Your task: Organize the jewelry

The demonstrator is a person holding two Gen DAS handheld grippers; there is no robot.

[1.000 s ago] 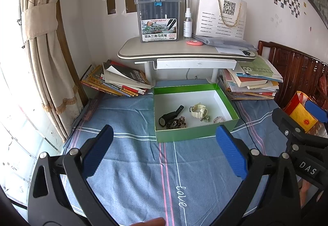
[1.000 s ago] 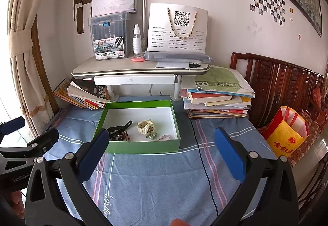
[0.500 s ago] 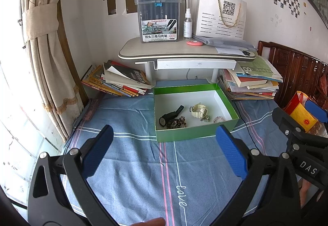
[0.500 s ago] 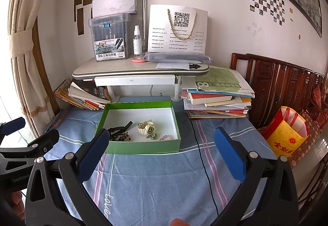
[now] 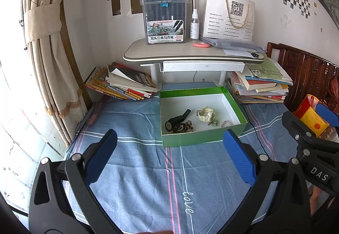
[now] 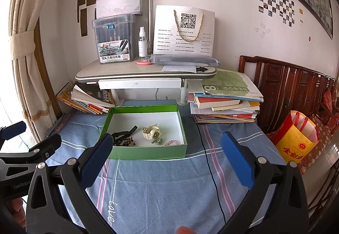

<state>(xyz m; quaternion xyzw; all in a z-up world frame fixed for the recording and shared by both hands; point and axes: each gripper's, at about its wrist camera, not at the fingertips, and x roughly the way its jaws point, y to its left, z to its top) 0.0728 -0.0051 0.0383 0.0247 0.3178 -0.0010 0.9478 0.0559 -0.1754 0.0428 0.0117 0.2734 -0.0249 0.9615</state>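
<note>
left gripper (image 5: 169,156): jaws wide open, nothing between them, hanging over the blue sheet (image 5: 137,181) short of the box
right gripper (image 6: 165,158): same deal, spread open and empty
green box (image 5: 203,140): sits on the sheet at 12 o'clock from both grippers, lid off
black watch (image 5: 177,120): inside, near-left part of the box
cream watch (image 5: 206,115): just at 3 o'clock of the black one
dark bead bracelet (image 5: 183,128): touching the black watch, honestly a tangle
pink bracelet (image 5: 226,123): tiny, by the right wall, hard to make out
blocked bit: in the right wrist view the left blue pad (image 6: 95,161) covers the box's near-left corner
</note>
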